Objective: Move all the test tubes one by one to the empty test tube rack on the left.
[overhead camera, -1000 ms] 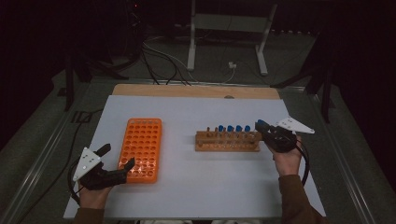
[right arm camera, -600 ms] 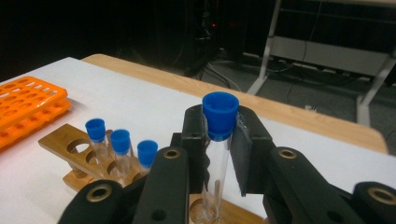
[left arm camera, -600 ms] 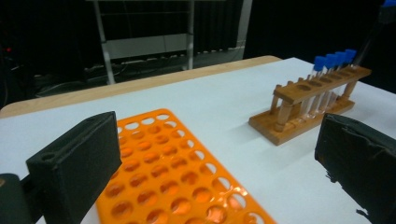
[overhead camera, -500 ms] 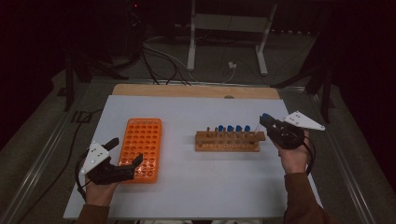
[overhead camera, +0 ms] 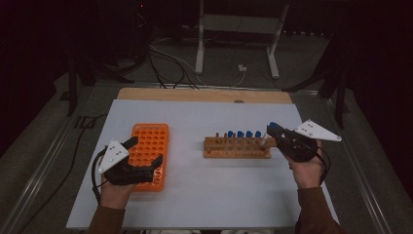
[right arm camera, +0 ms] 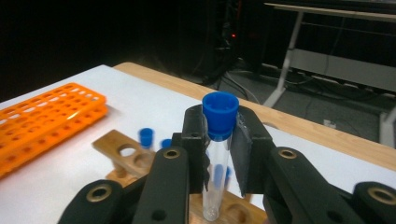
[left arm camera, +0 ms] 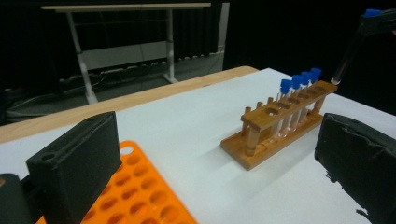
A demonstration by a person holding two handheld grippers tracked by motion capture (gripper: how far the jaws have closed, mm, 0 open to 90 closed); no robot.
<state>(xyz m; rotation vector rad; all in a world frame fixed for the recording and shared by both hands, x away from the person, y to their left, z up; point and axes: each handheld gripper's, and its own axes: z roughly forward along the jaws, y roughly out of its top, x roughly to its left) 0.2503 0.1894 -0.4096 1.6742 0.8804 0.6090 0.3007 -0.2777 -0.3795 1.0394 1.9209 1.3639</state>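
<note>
Right tool [right arm camera: 218, 154] grips a capped tube [right arm camera: 217, 154] above the wooden rack [overhead camera: 237, 147]; left tool [overhead camera: 144, 152] wide over the orange rack [overhead camera: 151, 141]. Tube should be kept upright, carried across, lowered straight into a hole.

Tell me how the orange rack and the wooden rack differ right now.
The orange rack is a flat plastic grid with many holes, all seemingly empty; the wooden rack is a single raised row holding four blue-capped tubes. The orange rack runs lengthwise away from the person, the wooden rack crosswise. Both sit on the white tabletop.
</note>
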